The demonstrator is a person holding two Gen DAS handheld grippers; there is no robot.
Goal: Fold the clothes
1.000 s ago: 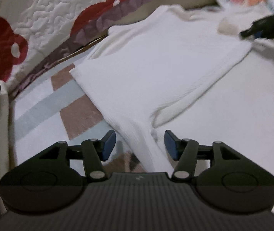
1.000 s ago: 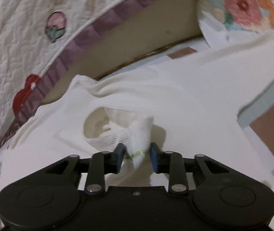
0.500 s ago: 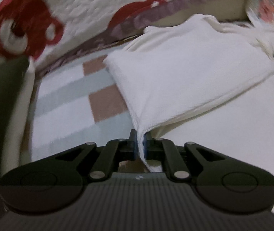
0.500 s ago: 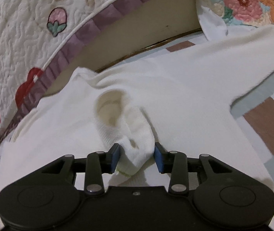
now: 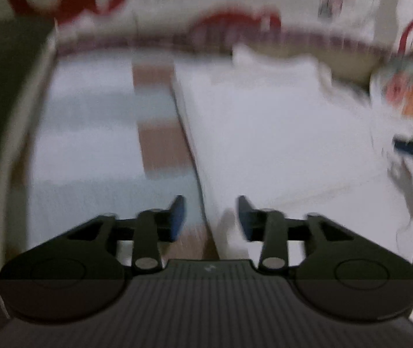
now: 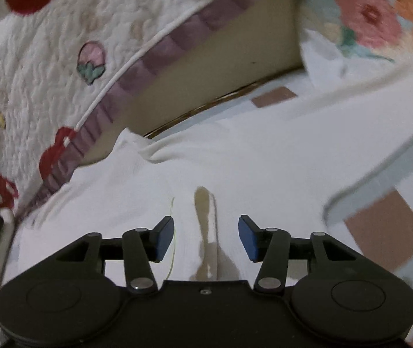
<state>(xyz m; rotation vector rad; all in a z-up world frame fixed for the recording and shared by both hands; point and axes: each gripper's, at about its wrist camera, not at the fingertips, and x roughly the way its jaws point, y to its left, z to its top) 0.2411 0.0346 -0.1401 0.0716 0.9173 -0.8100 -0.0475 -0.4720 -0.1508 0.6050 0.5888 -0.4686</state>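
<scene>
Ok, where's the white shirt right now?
The shirt lies flat on the checked blanket, filling the middle of both wrist views, its far edge near the quilted bedspread.

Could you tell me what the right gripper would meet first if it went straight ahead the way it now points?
Most likely the white knit garment itself: the open right gripper straddles a raised fold of it, with the quilted purple-trimmed cover farther beyond, though depth is unclear.
</scene>
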